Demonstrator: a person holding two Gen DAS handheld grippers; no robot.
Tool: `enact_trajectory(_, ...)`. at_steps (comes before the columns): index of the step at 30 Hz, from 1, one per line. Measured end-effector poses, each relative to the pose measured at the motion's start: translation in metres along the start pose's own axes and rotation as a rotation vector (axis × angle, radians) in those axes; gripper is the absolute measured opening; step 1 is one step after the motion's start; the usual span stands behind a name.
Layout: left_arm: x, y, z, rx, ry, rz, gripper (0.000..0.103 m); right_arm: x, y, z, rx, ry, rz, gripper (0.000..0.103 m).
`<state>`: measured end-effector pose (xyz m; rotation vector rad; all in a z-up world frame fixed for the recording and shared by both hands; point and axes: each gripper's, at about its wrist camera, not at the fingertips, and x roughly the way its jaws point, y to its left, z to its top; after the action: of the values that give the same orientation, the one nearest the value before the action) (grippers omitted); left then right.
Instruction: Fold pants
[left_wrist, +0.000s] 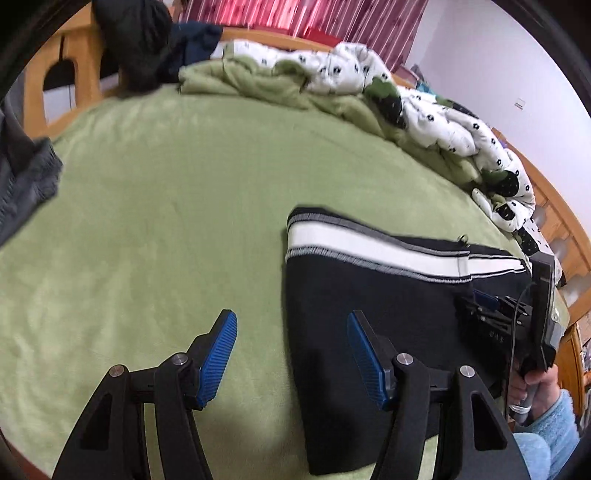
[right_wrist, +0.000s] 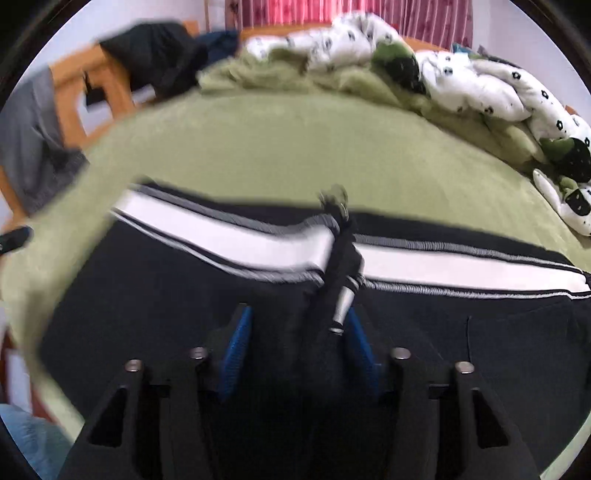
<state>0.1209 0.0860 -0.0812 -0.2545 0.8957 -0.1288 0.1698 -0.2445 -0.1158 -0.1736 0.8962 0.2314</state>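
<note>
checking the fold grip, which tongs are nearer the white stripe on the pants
Right. The right tongs are over the black pants, closed on a bunched ridge just short of the white stripe. The left tongs hang open at the pants' edge, farther from it.

Between the ribbed blue rubbery pads (right_wrist: 236, 350) bunches matt black knit pants cloth with white woven stripe (right_wrist: 406, 332), beyond it fuzzy green fleece bedspread (right_wrist: 314, 147) and glossy orange wooden bedframe (left_wrist: 77, 55).

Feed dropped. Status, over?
Left gripper open, empty. Right gripper shut on pants. Pants part-folded on bed. Nothing in the way.
</note>
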Motion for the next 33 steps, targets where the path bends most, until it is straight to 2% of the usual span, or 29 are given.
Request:
enact_trajectory(1, 0.009, 0.001, -0.001, -0.007, 0.012, -0.018, 0.06, 0.012, -0.007, -0.003, 0.016, 0.015, -0.031, 0.044)
enact_trajectory(4, 0.03, 0.004, 0.0, -0.022, 0.043, -0.048, 0.06, 0.021, -0.036, -0.012, 0.156, -0.01, 0.082, 0.045)
enact_trajectory(5, 0.035, 0.003, 0.0, -0.025, 0.054, -0.048, 0.06, 0.02, -0.038, -0.012, 0.158, -0.014, 0.091, 0.045)
enact_trajectory(10, 0.063, -0.001, 0.002, -0.015, 0.113, -0.097, 0.06, -0.02, -0.056, -0.024, 0.199, -0.068, 0.086, 0.047)
enact_trajectory(11, 0.069, -0.003, 0.001, 0.007, 0.129, -0.088, 0.06, -0.029, -0.065, -0.031, 0.224, -0.083, 0.074, 0.047)
enact_trajectory(14, 0.073, -0.006, -0.003, 0.047, 0.129, -0.085, 0.062, -0.064, -0.11, -0.06, 0.311, -0.125, -0.043, 0.048)
enact_trajectory(18, 0.076, -0.004, 0.0, 0.023, 0.139, -0.121, 0.064, -0.103, -0.183, -0.125, 0.493, -0.106, -0.212, 0.049)
enact_trajectory(21, 0.08, -0.003, 0.006, 0.001, 0.139, -0.142, 0.063, -0.113, -0.217, -0.165, 0.615, -0.066, -0.237, 0.049)
enact_trajectory(23, 0.083, -0.004, 0.008, 0.017, 0.144, -0.149, 0.061, -0.11, -0.231, -0.184, 0.693, -0.058, -0.207, 0.05)
enact_trajectory(26, 0.086, -0.009, 0.011, 0.061, 0.154, -0.157, 0.054, -0.101, -0.24, -0.196, 0.77, -0.097, -0.094, 0.052)
enact_trajectory(27, 0.087, -0.01, 0.011, 0.064, 0.155, -0.159, 0.054, -0.097, -0.243, -0.195, 0.776, -0.114, -0.082, 0.056)
enact_trajectory(30, 0.09, -0.007, 0.014, 0.056, 0.154, -0.178, 0.051, -0.081, -0.249, -0.19, 0.814, -0.179, -0.037, 0.062)
enact_trajectory(33, 0.093, -0.004, 0.017, 0.012, 0.147, -0.201, 0.047, -0.064, -0.264, -0.174, 0.855, -0.23, 0.031, 0.063)
